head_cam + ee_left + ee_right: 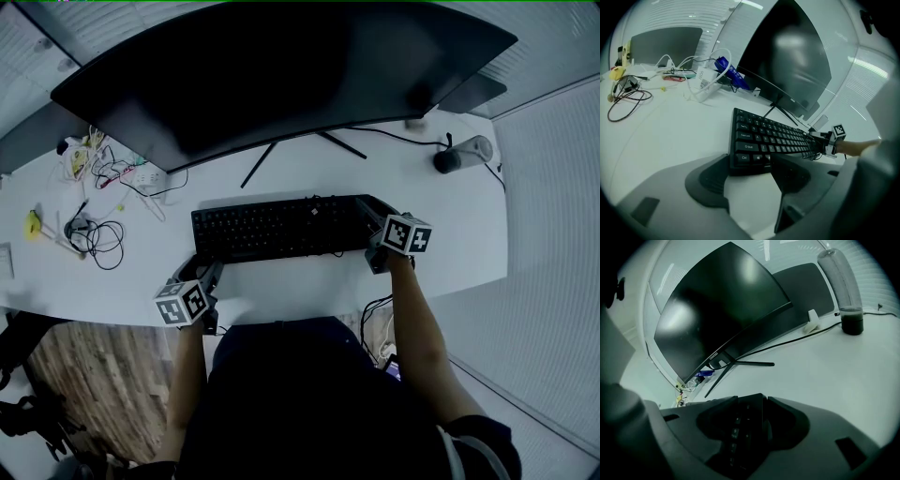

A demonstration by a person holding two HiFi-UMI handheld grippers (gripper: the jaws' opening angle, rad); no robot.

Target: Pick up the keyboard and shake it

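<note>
The black keyboard [277, 228] lies across the white desk [281, 291] in front of the monitor. My right gripper [377, 236] is at the keyboard's right end. In the right gripper view that end [740, 427] stands edge-on between the two pads, which press on both sides of it. My left gripper [197, 274] sits at the keyboard's front left corner. In the left gripper view its jaws stand wide apart, with the corner [745, 157] just between the tips and the right finger [790, 176] overlapping the front edge.
A large curved monitor [272, 75] on a V-shaped stand [309, 145] fills the back of the desk. Tangled cables [94, 234] and a power strip [141, 176] lie at the left. A clear cylinder [464, 155] stands back right. The desk's front edge runs just behind both grippers.
</note>
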